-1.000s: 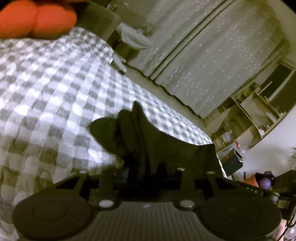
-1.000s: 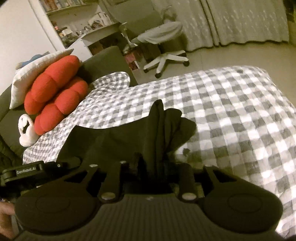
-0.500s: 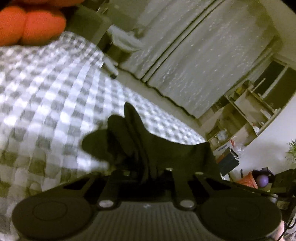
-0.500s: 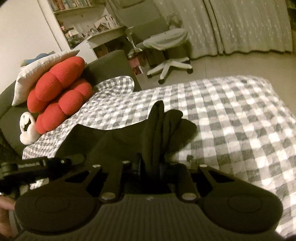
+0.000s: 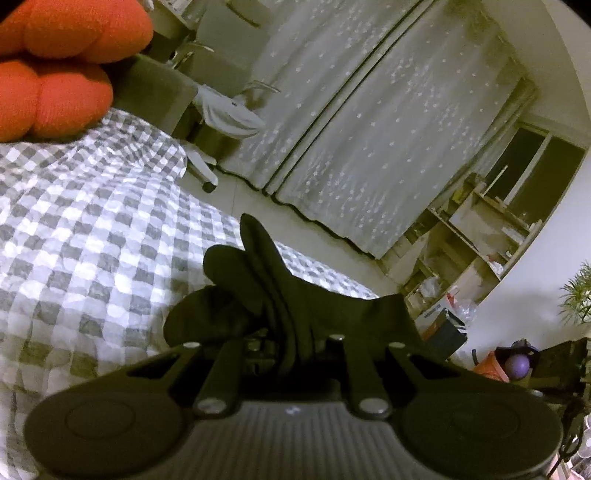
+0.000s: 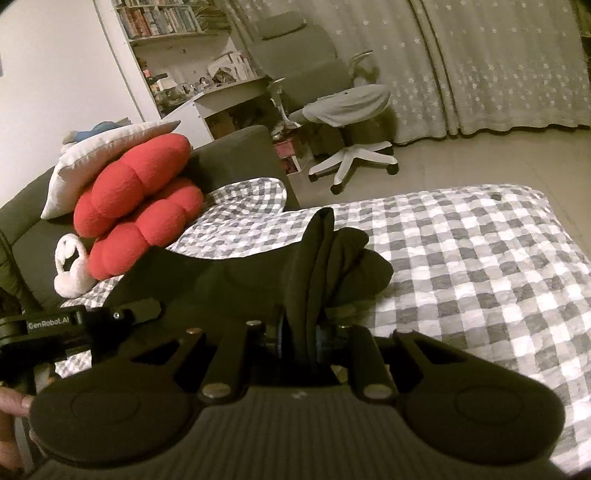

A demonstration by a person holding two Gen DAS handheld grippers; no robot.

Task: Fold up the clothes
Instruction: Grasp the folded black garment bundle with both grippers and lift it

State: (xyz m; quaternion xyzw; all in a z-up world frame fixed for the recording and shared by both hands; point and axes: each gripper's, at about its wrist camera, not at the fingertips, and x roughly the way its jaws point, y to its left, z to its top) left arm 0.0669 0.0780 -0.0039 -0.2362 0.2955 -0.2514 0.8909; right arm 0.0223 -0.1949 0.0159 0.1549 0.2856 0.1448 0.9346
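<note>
We see 1 black garment [image 5: 295,295], matte and soft, bunched into upright pleats at 2 pinched spots, its span stretched between them over the grey-and-white checked bedcover [image 6: 461,258], loose folds drooping toward it.

Your room is dim, with a yellow-green cast. Soft glare whitens the checked bedspread [image 5: 92,229]; the black garment [image 6: 321,266] reads as a near-featureless dark mass. Fisheye bends the curtains [image 5: 332,110] at the edges, corners black. Slight blur throughout.

Home bedroom, checked bedspread [image 6: 461,258], curtains [image 5: 351,129], bookshelf [image 6: 162,18], desk chair [image 6: 347,107]
</note>
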